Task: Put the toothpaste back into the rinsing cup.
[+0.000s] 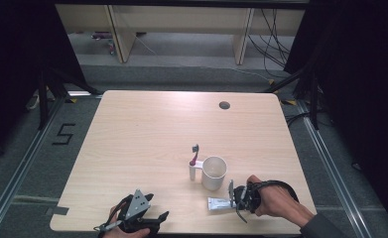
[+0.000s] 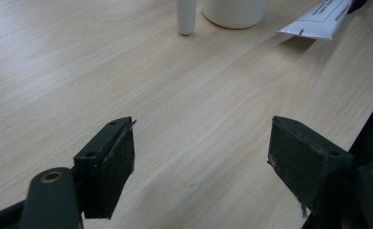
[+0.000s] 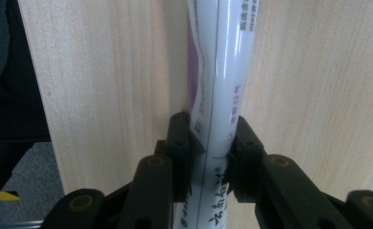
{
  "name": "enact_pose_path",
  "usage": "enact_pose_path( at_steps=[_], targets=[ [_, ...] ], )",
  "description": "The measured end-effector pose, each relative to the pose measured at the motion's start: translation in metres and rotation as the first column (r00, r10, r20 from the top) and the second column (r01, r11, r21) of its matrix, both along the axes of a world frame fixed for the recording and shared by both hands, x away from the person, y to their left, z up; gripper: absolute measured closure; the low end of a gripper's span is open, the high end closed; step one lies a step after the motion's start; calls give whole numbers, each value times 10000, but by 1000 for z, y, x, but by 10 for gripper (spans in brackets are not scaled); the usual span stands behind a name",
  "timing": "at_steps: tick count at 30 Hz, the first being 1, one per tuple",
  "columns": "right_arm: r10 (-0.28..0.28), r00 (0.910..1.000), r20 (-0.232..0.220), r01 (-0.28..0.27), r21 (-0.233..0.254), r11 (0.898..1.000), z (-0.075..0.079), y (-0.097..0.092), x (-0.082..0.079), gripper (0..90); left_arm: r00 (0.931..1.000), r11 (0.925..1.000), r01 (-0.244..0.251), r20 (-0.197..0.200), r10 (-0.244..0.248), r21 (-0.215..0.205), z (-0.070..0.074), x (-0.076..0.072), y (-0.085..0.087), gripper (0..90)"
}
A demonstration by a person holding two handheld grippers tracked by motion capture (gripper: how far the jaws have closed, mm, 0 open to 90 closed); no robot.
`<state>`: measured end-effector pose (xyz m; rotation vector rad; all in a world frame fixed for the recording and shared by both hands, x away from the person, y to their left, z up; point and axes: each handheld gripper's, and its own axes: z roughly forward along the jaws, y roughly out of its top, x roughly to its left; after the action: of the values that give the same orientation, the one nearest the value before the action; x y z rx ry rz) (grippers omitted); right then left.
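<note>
pale wood desk [image 1: 147, 134] under me. my right gripper [image 3: 209, 143] has its jaws pinching the toothpaste tube [image 3: 220, 71] across its long axis, near the front edge, just before the mug [image 1: 214, 172]. my left gripper [image 2: 201, 157] waits with jaws spread, holding nothing, well apart.

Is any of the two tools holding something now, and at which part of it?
The right tool is shut on the toothpaste tube, gripping its body across the width. The left tool is open and holds nothing.
</note>
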<state>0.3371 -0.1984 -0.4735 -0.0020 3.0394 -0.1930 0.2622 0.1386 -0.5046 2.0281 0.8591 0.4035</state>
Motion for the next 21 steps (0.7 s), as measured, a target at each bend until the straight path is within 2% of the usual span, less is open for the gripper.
enact_pose_path(
  at_steps=[2,4,5,6,7,9,11,12,13,14,15,16,17,18,19,21],
  targets=[
    [-56,10000,-47,55,-157,9999,-1,2,0,742,10000,10000,4,0,-4,10,0,0,0,237],
    [-26,10000,-49,25,-261,9997,-2,3,0,743,9998,9993,170,120,-174,336,1,1,2,238],
    [-25,10000,-53,23,-268,9996,-1,3,0,744,10000,10000,42,42,-42,-32,0,-1,0,240],
    [7,10000,-54,-8,-262,9997,-2,3,0,745,10000,10000,49,31,-49,34,1,0,0,241],
    [-98,9999,-30,97,-266,9996,-1,4,-1,746,10000,10000,-26,23,26,-93,0,0,0,242],
    [307,9995,3,-307,-238,9992,-2,4,1,746,10000,10000,27,50,-27,14,1,0,1,242],
    [-69,10000,-18,69,-122,9999,-1,2,-1,748,9999,9999,71,100,-72,135,1,0,2,243],
    [-5,10000,36,6,-187,9998,0,1,0,748,10000,10000,-24,59,24,-51,1,0,1,244],
    [111,9999,54,-111,-22,9999,0,0,0,749,10000,9999,43,61,-44,98,2,0,2,244],
    [-134,9999,54,133,37,9999,1,-2,-1,749,10000,9999,33,57,-33,101,2,0,2,244],
    [-52,10000,-13,52,135,9999,1,-4,-1,750,10000,9998,86,31,-86,164,2,1,3,244],
    [-9,9999,126,8,56,10000,2,-6,-2,751,9999,9998,102,13,-102,197,2,1,3,244],
    [-263,9996,73,261,229,9994,2,-7,-4,752,10000,9998,85,-4,-84,180,2,1,2,244],
    [-61,9998,173,55,328,9994,3,-9,-3,752,10000,9998,83,-5,-83,176,2,1,2,244],
    [-421,9990,169,413,464,9981,4,-10,-6,752,10000,9998,77,4,-77,173,2,1,2,244],
    [-21,9996,278,-4,877,9961,7,-11,-5,753,10000,9998,90,-8,-89,193,1,1,2,244]
  ],
)
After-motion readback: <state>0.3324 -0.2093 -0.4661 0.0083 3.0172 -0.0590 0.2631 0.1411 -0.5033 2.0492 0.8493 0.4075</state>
